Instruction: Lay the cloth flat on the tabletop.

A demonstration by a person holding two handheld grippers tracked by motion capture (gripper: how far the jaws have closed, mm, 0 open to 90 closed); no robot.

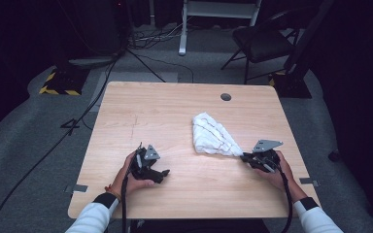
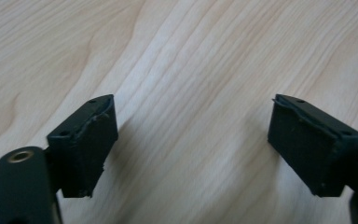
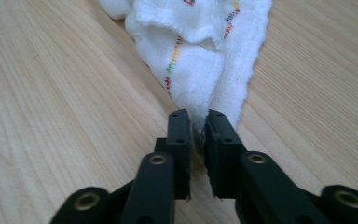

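Right hand-held gripper pinches a white cloth's corner on a pale wooden tabletop.
High view: the tabletop (image 1: 175,116) stands on grey carpet in a dark room; the cloth (image 1: 212,136) tapers toward the right hand-held gripper (image 1: 245,157). Left gripper view: the left hand-held gripper (image 2: 191,144) gapes over bare wood. Right gripper view: jaws clamp the cloth's narrow end, its length running away.

Your right gripper (image 1: 246,157) is pinching the near corner of the white cloth (image 1: 210,135). The cloth lies bunched up on the wooden table (image 1: 141,109) and stretches out toward your right hand (image 1: 277,170). Your left gripper (image 1: 161,173) sits low over bare wood near your edge of the table, well apart from the cloth, with your left hand (image 1: 128,177) wrapped around it. Behind the table, a black chair (image 1: 264,41) stands on the grey floor (image 1: 24,126).
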